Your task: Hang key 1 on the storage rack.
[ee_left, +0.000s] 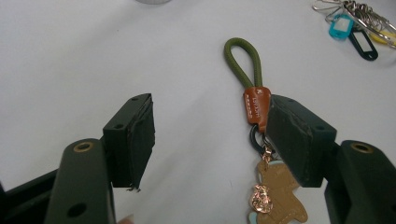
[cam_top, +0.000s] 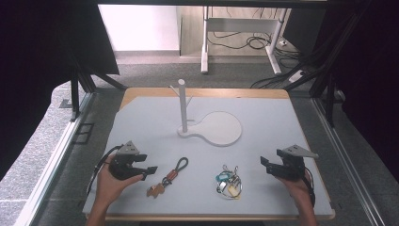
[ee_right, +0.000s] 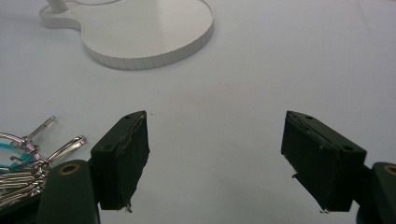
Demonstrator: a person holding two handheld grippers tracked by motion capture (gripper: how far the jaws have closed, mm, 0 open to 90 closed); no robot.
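At lower left, the left gripper [cam_top: 149,170] holds its jaws apart beside the keychain [cam_top: 168,178], a green cord loop with a leather band and a flat gilt charm. Better to centre both pads on the band before closing. At lower right, the right gripper [cam_top: 263,164] gapes empty near the key bunch [cam_top: 229,181].

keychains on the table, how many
2: the green-loop keychain lies by the left gripper; the key bunch lies nearer the right gripper.
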